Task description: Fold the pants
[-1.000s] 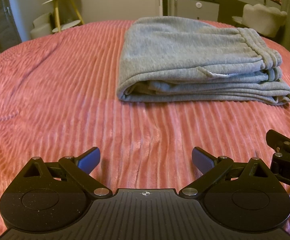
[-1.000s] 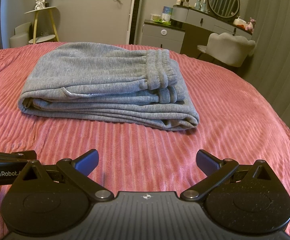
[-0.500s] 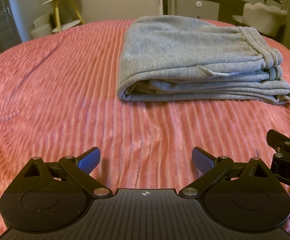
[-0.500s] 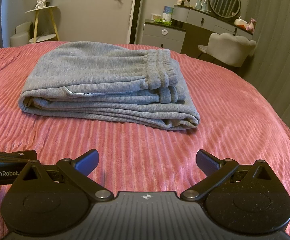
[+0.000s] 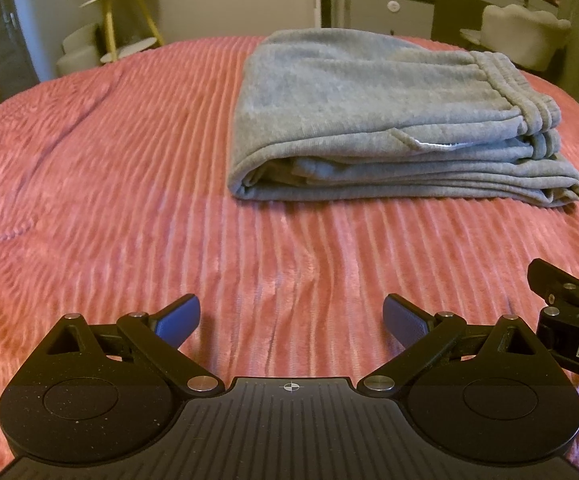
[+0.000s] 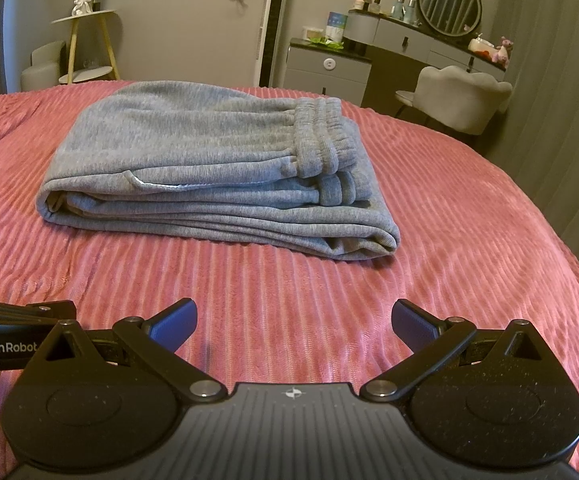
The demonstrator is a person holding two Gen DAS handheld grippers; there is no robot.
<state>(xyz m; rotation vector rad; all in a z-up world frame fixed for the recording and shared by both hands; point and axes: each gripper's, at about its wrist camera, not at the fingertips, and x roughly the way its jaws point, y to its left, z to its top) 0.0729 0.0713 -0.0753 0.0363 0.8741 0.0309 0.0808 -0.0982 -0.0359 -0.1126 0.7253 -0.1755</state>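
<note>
Grey sweatpants lie folded in a thick rectangular stack on the pink ribbed bedspread, waistband on top at the right end. They also show in the right wrist view. My left gripper is open and empty, low over the bedspread, well short of the pants. My right gripper is open and empty, also short of the pants. Each gripper's side shows at the edge of the other's view.
Beyond the bed stand a gold-legged side table at the left, a grey dresser with a round mirror and a pale chair at the right. The bed's edge curves down at the far right.
Both grippers have drawn back very slightly from the pants. The pants have not moved.
</note>
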